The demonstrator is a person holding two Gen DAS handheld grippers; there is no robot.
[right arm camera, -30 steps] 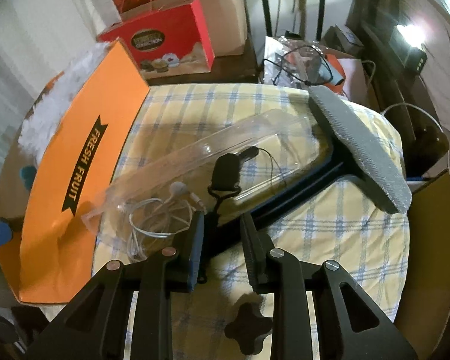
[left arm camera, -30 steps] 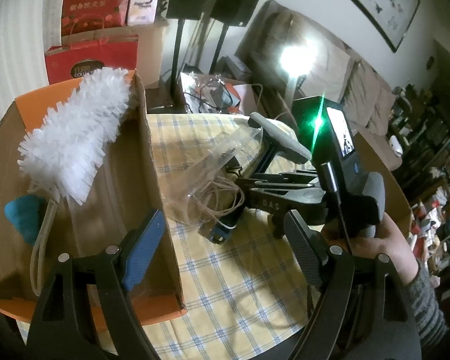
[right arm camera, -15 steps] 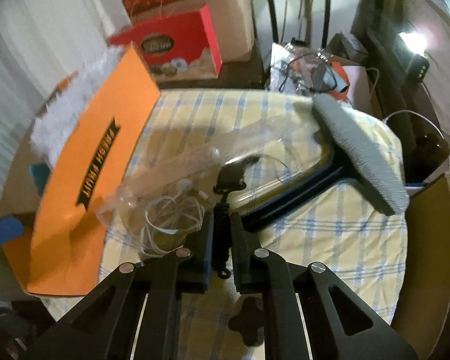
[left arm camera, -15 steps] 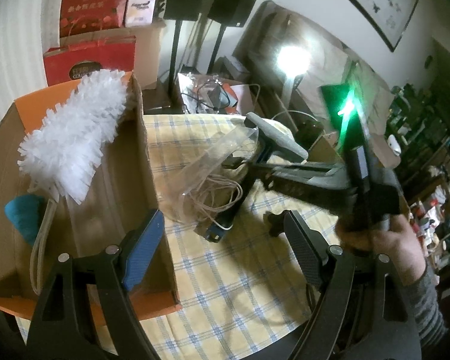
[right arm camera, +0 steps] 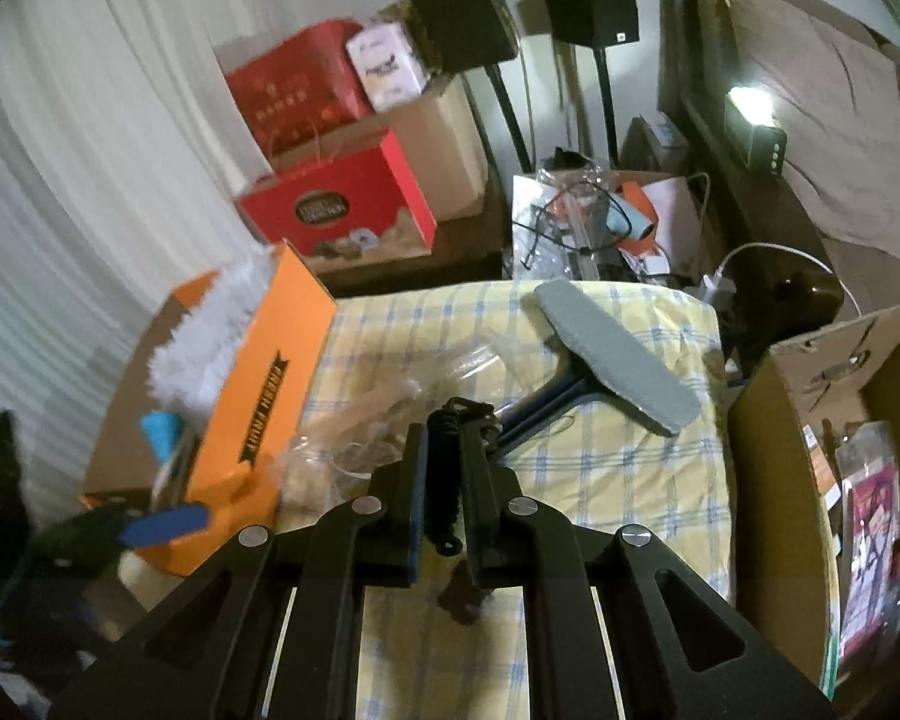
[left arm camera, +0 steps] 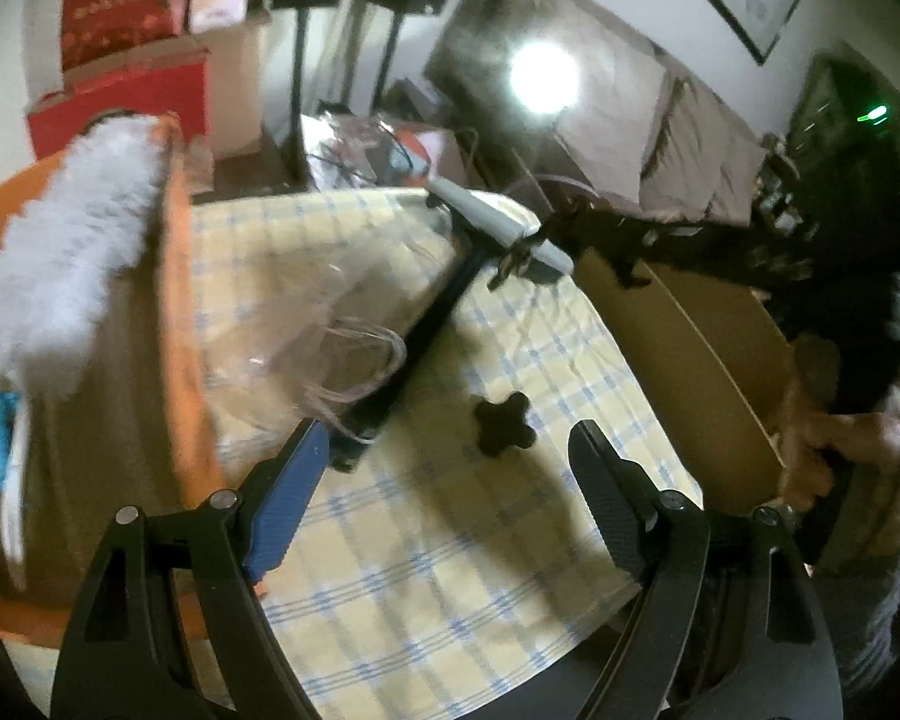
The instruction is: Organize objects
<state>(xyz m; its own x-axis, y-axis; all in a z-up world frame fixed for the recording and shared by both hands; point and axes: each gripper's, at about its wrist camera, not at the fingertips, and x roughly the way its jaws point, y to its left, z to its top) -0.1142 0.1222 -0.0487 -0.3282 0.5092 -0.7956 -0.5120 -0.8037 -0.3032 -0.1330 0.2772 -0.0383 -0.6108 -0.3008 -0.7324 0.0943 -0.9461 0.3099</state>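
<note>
Biggest thing first: the table (right arm camera: 630, 480) with the checked yellow cloth has one less loose item lying on it than a second ago. The orange fruit box (right arm camera: 270, 384) sits at its left edge with the white duster (left arm camera: 60, 252) poking out, and the brown cardboard box (right arm camera: 768, 450) stands open just off the right edge.

The grey-pad squeegee (right arm camera: 618, 354) lies where it was, head toward the far edge and handle running back to the middle. The clear plastic pack (left arm camera: 330, 312) with the white earphone cable inside is right beside that handle, on the orange box's side.

Now the actual change: the right gripper (right arm camera: 444, 438) was straddling the little black jointed mount (right arm camera: 444, 480) with a gap. Its jaws are now pinched tight on it, and the mount is up off the cloth. From the left camera it's a blurry dark shape hanging over the far right corner, near the brown box's rim. My guess is it's headed into that box, so that's one item nearly sorted.

The left gripper (left arm camera: 447, 438) hangs wide and empty over the near middle of the table. The small black star knob (left arm camera: 504, 423) is still on the cloth under it, looking like the obvious next grab.
</note>
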